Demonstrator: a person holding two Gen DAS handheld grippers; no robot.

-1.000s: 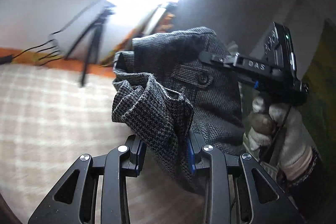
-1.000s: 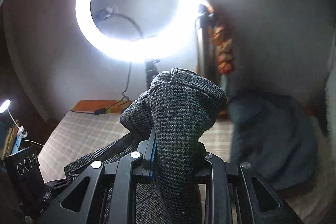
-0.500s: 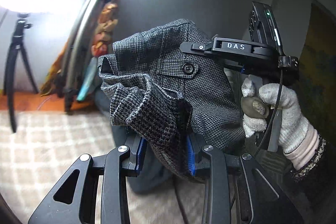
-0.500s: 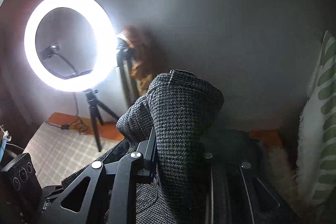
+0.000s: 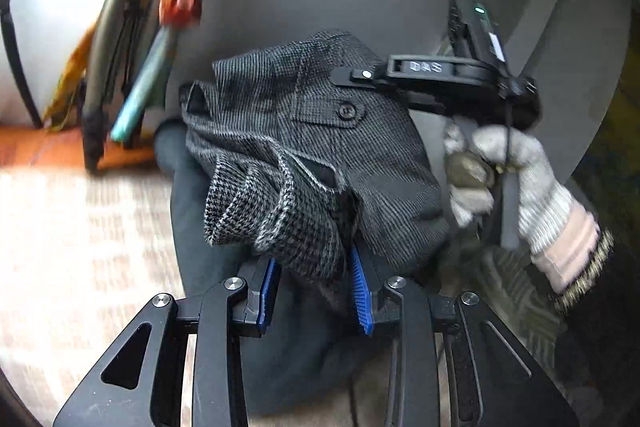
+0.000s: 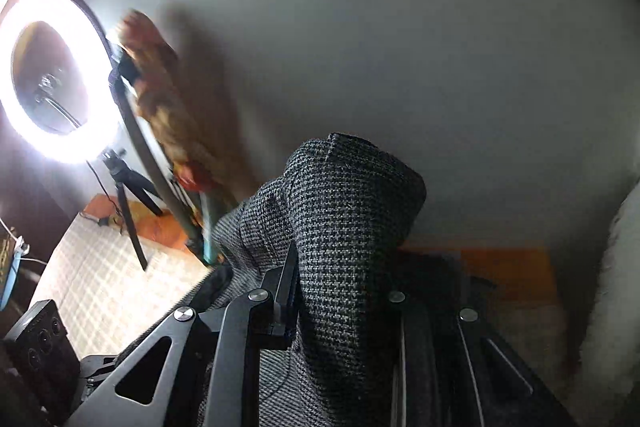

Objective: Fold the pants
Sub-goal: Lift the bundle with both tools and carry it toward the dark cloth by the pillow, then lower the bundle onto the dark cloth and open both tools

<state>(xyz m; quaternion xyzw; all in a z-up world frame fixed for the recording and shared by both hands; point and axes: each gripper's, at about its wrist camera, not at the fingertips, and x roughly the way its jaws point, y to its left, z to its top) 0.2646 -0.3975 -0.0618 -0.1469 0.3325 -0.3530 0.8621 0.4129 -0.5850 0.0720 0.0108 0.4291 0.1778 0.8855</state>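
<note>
We are holding the grey houndstooth woven pants [image 5: 320, 163] in the air with 2 grippers.

Nearest us, our black left gripper with blue ribbed pads [image 5: 316, 299] is clamping a bunched fold of the cloth, and our black right gripper [image 6: 340, 311] is pinching another thick fold that is standing up between its fingers. Beyond the left gripper, our gloved right hand [image 5: 508, 171] is gripping the right handle beside the buttoned pocket flap. Farther off, the pale checked mat [image 6: 104, 279] is lying below, and the glowing white ring light [image 6: 52, 75] is shining against the grey wall.
</note>
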